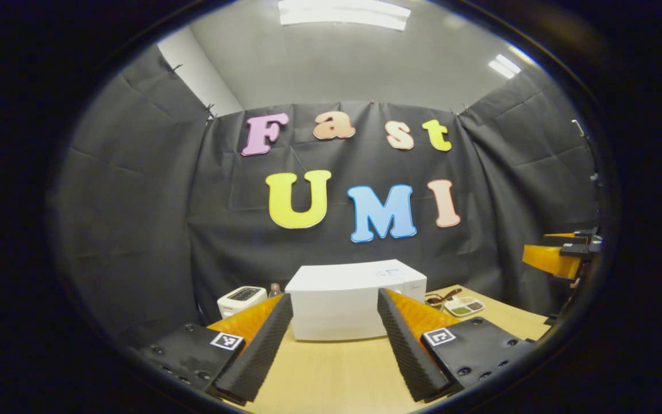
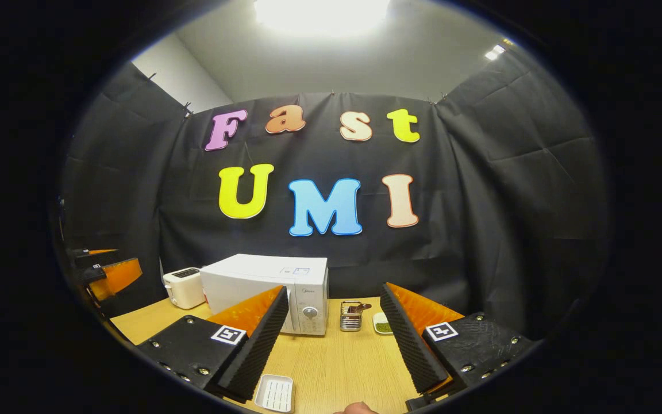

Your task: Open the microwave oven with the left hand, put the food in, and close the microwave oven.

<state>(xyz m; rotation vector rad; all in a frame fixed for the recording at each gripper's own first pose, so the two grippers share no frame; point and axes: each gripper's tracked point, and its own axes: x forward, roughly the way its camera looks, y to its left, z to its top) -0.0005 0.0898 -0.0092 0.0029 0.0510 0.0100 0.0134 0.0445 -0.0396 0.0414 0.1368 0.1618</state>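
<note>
Ahead, closed microwave (image 2: 276,290) mid-table, both grippers spread wide, well apart from it.

Toaster (image 2: 184,287), utensil holder (image 2: 351,316), white tray (image 2: 274,393)

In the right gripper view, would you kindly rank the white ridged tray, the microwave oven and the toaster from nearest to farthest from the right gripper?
1. White ridged tray, on the table by the left finger.
2. Microwave oven, ahead, mid-table.
3. Toaster, far left, beyond the microwave oven.

White microwave (image 2: 268,287) and toaster (image 2: 184,287) sit on a pale wood-grain table (image 2: 337,368) before black cloth (image 2: 509,190).
</note>
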